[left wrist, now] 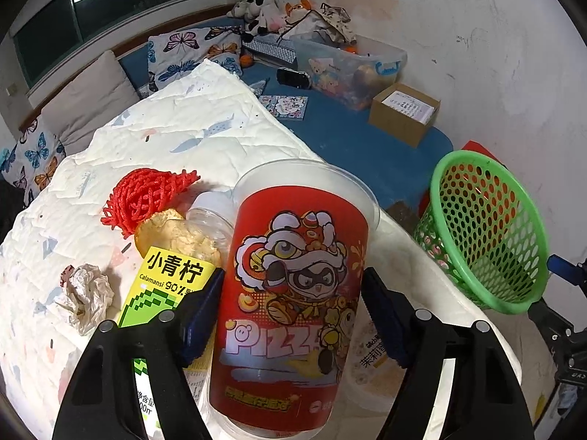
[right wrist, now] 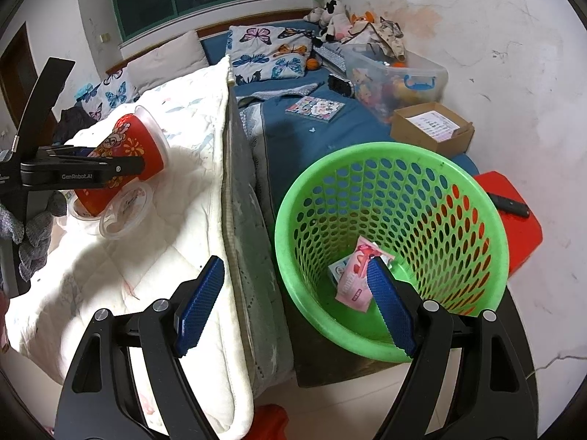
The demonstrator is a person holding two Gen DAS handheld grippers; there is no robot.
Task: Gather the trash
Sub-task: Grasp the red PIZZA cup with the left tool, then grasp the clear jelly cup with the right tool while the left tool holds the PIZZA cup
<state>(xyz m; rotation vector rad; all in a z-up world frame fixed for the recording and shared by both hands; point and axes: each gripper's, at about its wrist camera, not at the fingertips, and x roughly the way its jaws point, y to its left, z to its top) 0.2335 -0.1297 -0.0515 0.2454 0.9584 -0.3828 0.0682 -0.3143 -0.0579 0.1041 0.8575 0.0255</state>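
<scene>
A red cartoon "PIZZA" cup (left wrist: pixel 293 256) lies tilted on the white quilt (left wrist: pixel 183 128). My left gripper (left wrist: pixel 293 271) is shut on it, one blue pad against each side. The cup (right wrist: pixel 128 154) and left gripper (right wrist: pixel 110 165) also show in the right wrist view. Beside the cup lie a calamansi bottle (left wrist: pixel 172 282), a clear bottle (left wrist: pixel 209 220), red netting (left wrist: pixel 146 194), crumpled paper (left wrist: pixel 86 293) and a clear tub (left wrist: pixel 370 363). My right gripper (right wrist: pixel 295 260) is open and holds nothing, one finger over the green basket (right wrist: pixel 396 190), which contains a pink wrapper (right wrist: pixel 354 282).
The basket (left wrist: pixel 488 234) stands on the floor beside the bed's edge. A red stool (right wrist: pixel 513 212) with a remote stands behind it. On the blue sheet lie a cardboard box (right wrist: pixel 433 124), a plastic bin (right wrist: pixel 396 73) and a booklet (right wrist: pixel 315 108). Pillows and soft toys line the headboard.
</scene>
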